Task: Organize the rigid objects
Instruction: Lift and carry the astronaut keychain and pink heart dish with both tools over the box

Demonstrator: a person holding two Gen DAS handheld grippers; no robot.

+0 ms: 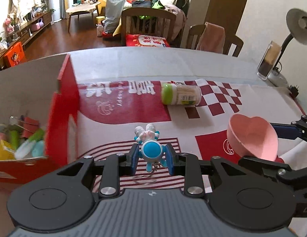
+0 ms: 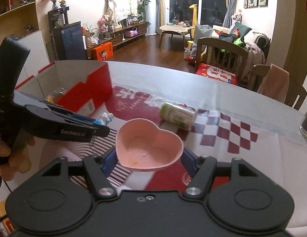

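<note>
Both grippers are loaded right now. The left gripper (image 1: 152, 161) is clamped on a little blue and white figure (image 1: 150, 147), a keychain toy with its ring (image 1: 144, 179) dangling under it. The blue pads squeeze its round body from both sides, and the tool tilts down toward the table (image 1: 173, 63). From the right wrist camera you can see that gripper coming in from the left edge (image 2: 98, 125), with the person's hand (image 2: 7, 154) wrapped around its handle at the near left.

The right gripper (image 2: 149, 160) holds a pink heart bowl (image 2: 148, 147), its fingers pressed against the bowl's left and right sides, also angled down. The bowl is up off the red and white mat (image 1: 121, 108), to the right of the figure, with a couple of yellow crumbs inside.

A toothpick jar (image 1: 180, 94) with a green cap lies on its side on the mat, farther back, between the two grippers. At the far left stands an open red box (image 1: 62, 106) with a pile of small stuff in it, too blurry to name.
</note>
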